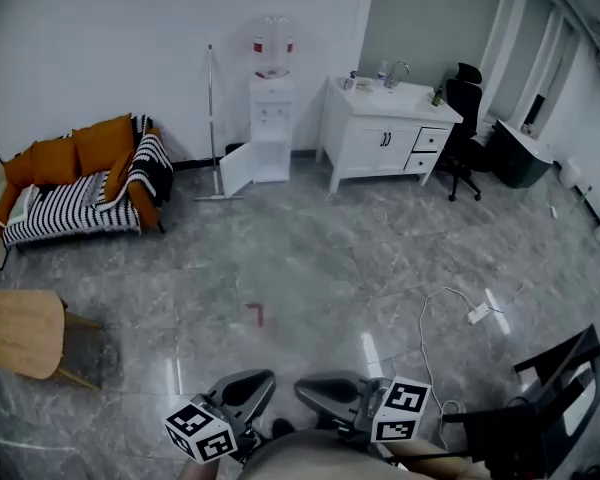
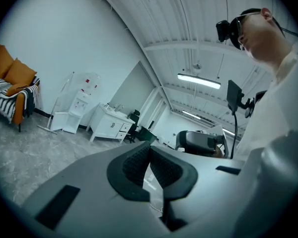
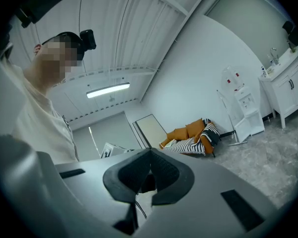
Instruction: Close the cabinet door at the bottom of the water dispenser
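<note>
approach step: water dispenser [image 1: 272, 118] far off at 12 o'clock by the wall, its bottom cabinet door [image 1: 236, 171] swung open toward 9 o'clock; left gripper [image 1: 248, 392] and right gripper [image 1: 327, 392] both have fingers pressed together, empty; next likely walk up and push the door shut.

We saw a white water dispenser [image 1: 271, 118] with a white cabinet door [image 1: 236, 169], and what looked like red marks on its bottle [image 1: 274, 48]. The sofa [image 1: 55, 158] was orange under a black-and-white striped blanket [image 1: 75, 203]. The floor [image 1: 310, 268] was grey and marbled, with a small red mark [image 1: 255, 314]. The stool [image 1: 20, 333] was pale tan, the office chair [image 1: 465, 118] black.
</note>
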`<state>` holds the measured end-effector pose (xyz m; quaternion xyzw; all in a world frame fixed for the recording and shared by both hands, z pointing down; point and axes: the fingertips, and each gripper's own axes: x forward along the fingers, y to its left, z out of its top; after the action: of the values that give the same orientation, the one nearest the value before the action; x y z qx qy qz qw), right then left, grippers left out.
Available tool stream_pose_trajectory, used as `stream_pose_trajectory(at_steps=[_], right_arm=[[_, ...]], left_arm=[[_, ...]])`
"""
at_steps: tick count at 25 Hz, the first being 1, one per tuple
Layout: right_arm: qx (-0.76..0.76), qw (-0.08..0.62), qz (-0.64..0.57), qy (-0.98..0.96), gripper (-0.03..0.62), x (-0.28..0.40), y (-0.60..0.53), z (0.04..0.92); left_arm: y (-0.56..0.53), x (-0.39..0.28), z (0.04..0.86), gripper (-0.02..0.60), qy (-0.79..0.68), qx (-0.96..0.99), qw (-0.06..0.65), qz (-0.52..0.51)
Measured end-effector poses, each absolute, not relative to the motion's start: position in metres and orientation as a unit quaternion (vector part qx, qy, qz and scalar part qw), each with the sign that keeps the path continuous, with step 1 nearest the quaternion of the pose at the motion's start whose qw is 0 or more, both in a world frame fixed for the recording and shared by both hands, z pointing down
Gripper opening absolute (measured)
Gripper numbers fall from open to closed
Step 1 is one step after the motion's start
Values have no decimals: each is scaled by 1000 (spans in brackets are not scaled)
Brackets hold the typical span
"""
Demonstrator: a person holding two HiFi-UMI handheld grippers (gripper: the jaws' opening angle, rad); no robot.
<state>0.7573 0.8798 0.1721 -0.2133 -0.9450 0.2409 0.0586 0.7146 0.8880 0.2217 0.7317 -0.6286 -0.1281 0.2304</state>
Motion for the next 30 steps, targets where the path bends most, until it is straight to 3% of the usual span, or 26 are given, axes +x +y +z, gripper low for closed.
stream_pose_trajectory(at_steps=[14,30], right_arm=[[-247,23,262,-933,8,745,825,168],[-177,-20,268,-947,9,771,611,164]], left_arm=[[834,708,217,-8,-648,723,224,-90],[628,732,208,-8,-641,726,244,-43]])
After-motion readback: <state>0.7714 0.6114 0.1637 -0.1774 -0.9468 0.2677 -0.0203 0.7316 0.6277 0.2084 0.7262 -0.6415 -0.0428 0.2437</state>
